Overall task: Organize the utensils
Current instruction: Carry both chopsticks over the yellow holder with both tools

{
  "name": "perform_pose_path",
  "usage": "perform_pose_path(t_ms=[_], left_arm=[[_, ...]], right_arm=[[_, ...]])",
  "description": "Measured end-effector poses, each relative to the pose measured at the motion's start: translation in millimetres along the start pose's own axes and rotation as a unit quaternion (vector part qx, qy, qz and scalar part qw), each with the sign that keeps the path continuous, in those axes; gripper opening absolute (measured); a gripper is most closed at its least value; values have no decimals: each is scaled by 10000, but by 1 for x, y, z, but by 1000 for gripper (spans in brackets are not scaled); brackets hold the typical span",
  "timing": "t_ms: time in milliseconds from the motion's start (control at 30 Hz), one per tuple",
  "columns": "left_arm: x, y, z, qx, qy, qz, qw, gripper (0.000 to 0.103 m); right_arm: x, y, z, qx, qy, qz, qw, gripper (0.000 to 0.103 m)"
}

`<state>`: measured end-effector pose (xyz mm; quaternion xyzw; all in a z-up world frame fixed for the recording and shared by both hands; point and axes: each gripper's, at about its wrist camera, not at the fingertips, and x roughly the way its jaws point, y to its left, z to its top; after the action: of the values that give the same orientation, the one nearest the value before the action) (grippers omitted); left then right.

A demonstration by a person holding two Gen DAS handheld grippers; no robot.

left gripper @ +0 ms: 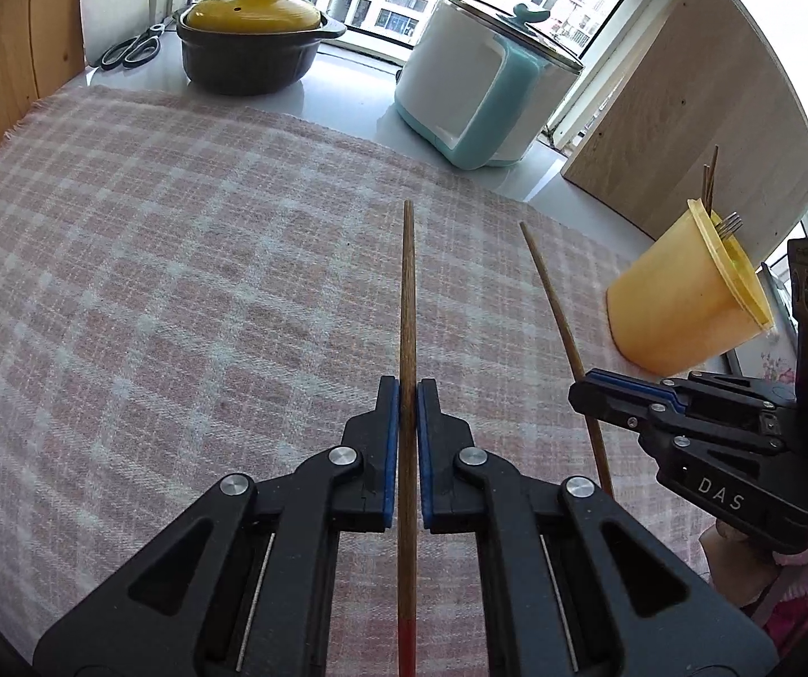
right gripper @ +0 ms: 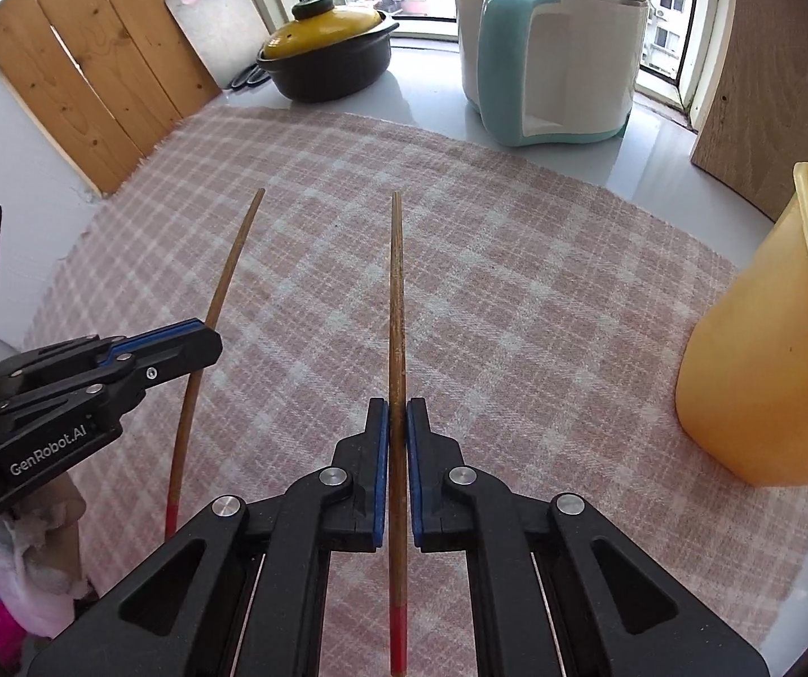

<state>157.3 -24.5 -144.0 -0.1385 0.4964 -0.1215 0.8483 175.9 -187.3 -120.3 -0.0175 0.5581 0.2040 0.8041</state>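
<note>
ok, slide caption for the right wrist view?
Right gripper clamps one wooden chopstick; left gripper holds another beside the yellow utensil cup.

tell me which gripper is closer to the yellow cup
Right. The right gripper sits just beside the yellow cup; the left gripper is further off, on the right gripper's far side.

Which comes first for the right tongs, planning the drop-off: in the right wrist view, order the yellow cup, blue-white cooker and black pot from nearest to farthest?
1. Yellow cup, on the cloth, at the right edge.
2. Blue-white cooker, beyond the cloth, by the window.
3. Black pot, back left of the cooker.
</note>
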Motion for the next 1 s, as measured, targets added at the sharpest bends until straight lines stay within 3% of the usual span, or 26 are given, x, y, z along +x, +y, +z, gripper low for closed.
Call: perform_pose_path(t_ms=[600,1000], left_arm=[[-33,-100,7,373,-526,-539,9965,4],[-35,-158,36,630,-776,-830,9915,4]], right_arm=[[-100,-51,-25,90,-902,-38,9959,5],[-146,-103,-24,422,-1364,-245,9894,5]])
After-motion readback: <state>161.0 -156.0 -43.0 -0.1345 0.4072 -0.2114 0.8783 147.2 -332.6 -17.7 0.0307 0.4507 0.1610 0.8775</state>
